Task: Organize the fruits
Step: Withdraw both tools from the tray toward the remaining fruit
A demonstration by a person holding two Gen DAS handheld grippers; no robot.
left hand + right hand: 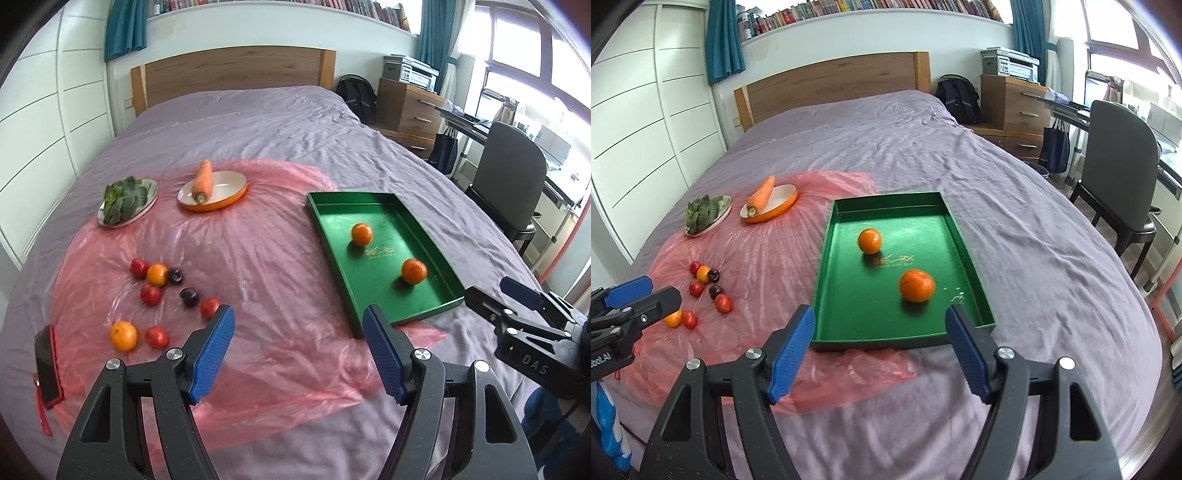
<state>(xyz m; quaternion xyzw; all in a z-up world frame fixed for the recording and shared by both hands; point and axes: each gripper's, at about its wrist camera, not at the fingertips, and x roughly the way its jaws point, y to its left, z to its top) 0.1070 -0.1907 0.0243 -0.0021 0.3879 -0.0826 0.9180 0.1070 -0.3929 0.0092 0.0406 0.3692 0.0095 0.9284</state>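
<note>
A green tray [327,243] lies on the bed at the right with two oranges [362,234] [414,271] in it. On the pink plastic sheet [266,258] to the left lie several loose fruits: oranges [123,335], small red fruits [150,294] and dark plums [190,297]. My left gripper [297,317] hovers open over the sheet between the fruits and the tray, with nothing between its fingers. My right gripper [881,314] stands open and empty above the near edge of the tray [822,258], just short of the nearer orange [917,285].
At the back of the sheet sit an orange-rimmed plate [229,184] with a carrot [203,181] and a plate of leafy greens [125,199]. A phone in a red case [48,365] lies at the bed's left edge. A chair [509,184] and drawers [410,107] stand to the right.
</note>
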